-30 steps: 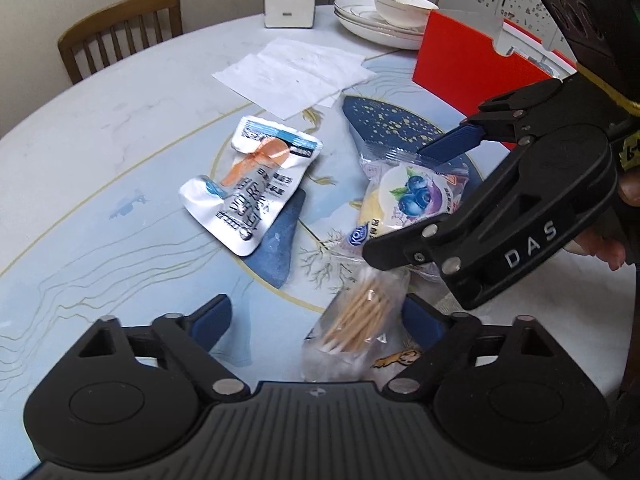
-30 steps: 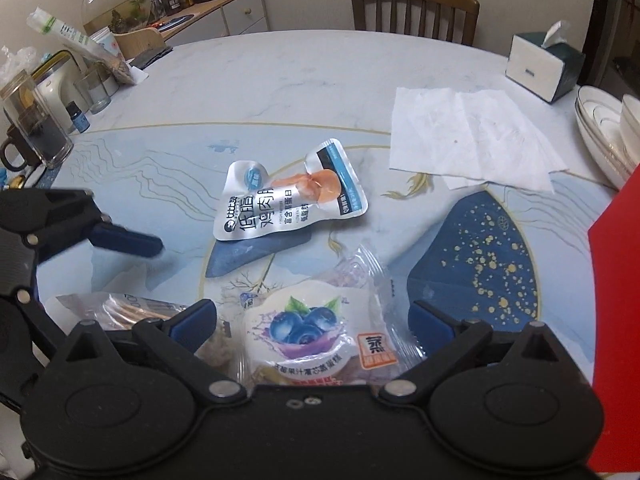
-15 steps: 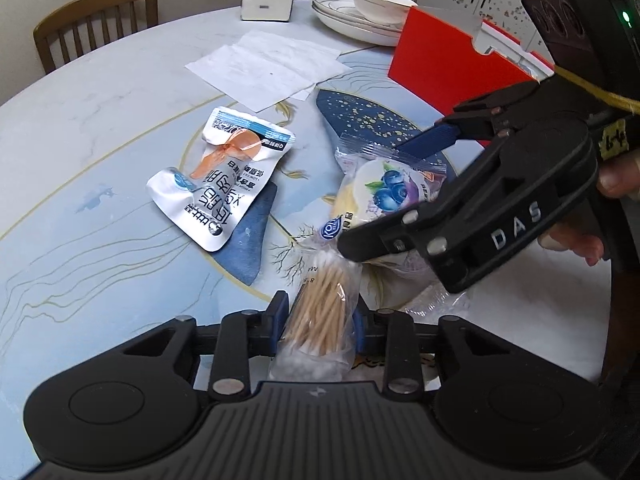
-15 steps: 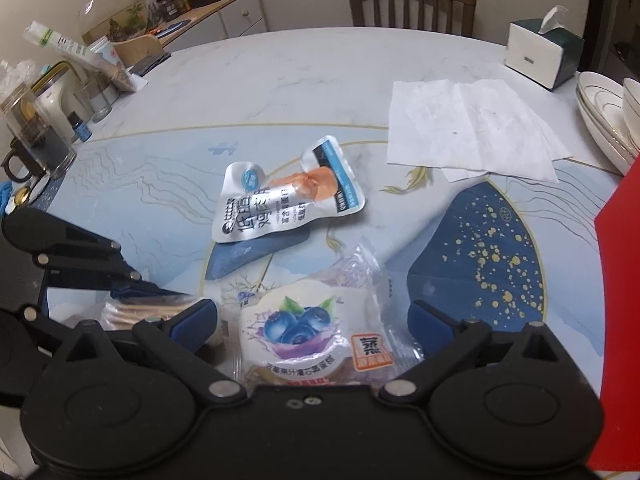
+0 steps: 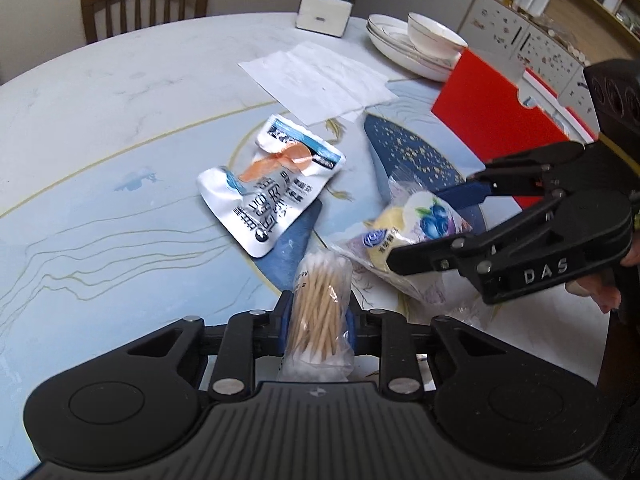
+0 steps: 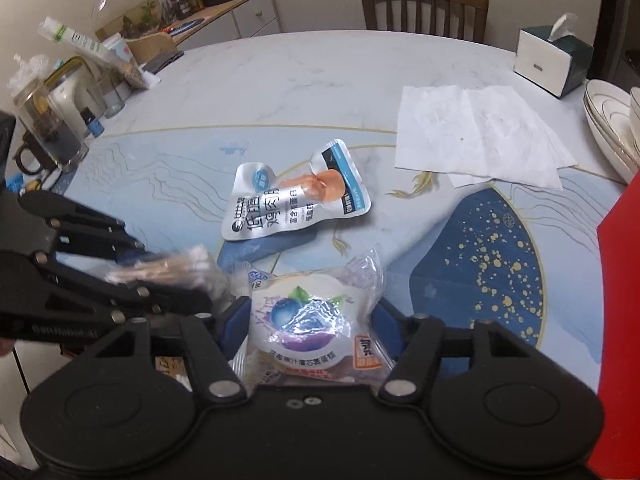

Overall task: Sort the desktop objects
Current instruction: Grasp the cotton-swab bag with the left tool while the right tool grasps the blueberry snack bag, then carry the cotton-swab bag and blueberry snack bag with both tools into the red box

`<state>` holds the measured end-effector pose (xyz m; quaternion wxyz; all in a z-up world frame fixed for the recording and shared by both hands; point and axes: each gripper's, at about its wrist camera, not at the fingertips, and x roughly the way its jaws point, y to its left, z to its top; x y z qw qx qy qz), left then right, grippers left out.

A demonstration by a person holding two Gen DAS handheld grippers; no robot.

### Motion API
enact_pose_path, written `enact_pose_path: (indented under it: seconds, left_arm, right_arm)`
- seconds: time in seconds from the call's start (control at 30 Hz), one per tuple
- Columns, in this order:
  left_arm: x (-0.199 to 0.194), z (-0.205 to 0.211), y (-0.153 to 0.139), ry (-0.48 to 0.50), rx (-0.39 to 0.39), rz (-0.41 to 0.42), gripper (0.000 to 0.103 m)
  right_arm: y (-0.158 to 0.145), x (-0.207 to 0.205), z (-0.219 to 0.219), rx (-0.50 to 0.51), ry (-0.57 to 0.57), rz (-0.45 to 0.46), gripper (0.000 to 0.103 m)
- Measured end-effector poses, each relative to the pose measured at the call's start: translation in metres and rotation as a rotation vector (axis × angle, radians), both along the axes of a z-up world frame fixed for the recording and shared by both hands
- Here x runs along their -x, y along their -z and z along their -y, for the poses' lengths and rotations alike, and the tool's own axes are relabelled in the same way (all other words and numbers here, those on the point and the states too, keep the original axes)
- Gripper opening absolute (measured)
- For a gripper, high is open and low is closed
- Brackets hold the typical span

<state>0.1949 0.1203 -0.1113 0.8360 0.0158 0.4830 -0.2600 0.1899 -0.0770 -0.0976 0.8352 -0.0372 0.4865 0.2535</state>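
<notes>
My left gripper point(image 5: 318, 320) is shut on a clear bag of cotton swabs point(image 5: 320, 300) and holds it just above the table; it also shows blurred in the right wrist view point(image 6: 160, 270). My right gripper point(image 6: 308, 316) is shut on a blueberry cake packet point(image 6: 308, 320), which also shows in the left wrist view point(image 5: 416, 228), lifted at one end. A silver chicken-meat pouch point(image 5: 272, 184) lies flat on the table in front of both grippers and shows in the right wrist view point(image 6: 292, 196) too.
A red box point(image 5: 492, 116) stands to the right. White paper napkins point(image 5: 316, 80), stacked plates with a bowl point(image 5: 420, 48) and a tissue box point(image 5: 324, 12) sit at the back. Jars and a kettle point(image 6: 52, 120) crowd the left edge. A chair point(image 6: 424, 4) stands behind.
My left gripper closed on the cotton swab bag and lifted it. My right gripper closed on the blueberry cake packet and raised one end.
</notes>
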Motion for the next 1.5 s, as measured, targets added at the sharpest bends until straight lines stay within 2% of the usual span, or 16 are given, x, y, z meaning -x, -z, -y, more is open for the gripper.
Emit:
enact_pose_path:
  seconds: [0.1, 0.17, 0.33, 0.4, 0.53, 0.67, 1.0, 1.5]
  left_arm:
    - [0.001, 0.000, -0.002, -0.007, -0.008, 0.005, 0.024]
    - [0.003, 0.000, -0.003, -0.009, -0.015, 0.007, 0.023]
    - [0.009, 0.000, -0.004, -0.020, -0.028, 0.008, 0.023]
    - [0.011, 0.000, -0.005, -0.026, -0.035, 0.008, 0.023]
    - [0.014, 0.001, -0.008, -0.041, -0.042, 0.014, 0.023]
    - [0.016, 0.004, -0.014, -0.055, -0.046, 0.026, 0.023]
    - [0.023, 0.018, -0.047, -0.084, -0.018, 0.073, 0.024]
    - [0.043, 0.072, -0.089, -0.064, 0.039, 0.124, 0.024]
  right_arm:
    - [0.000, 0.000, -0.001, 0.013, -0.009, 0.007, 0.068]
    - [0.002, 0.000, -0.002, 0.042, -0.006, 0.016, 0.081]
    - [0.014, -0.004, -0.001, 0.041, -0.004, -0.009, 0.088]
    - [0.018, -0.005, 0.000, 0.030, 0.000, -0.018, 0.086]
    - [0.012, -0.003, 0.000, 0.011, -0.016, -0.004, 0.069]
    - [0.005, 0.001, 0.002, 0.026, -0.023, 0.018, 0.064]
    - [-0.032, 0.013, 0.036, -0.023, 0.020, 0.060, 0.063]
    - [-0.084, 0.038, 0.097, -0.106, 0.067, 0.106, 0.063]
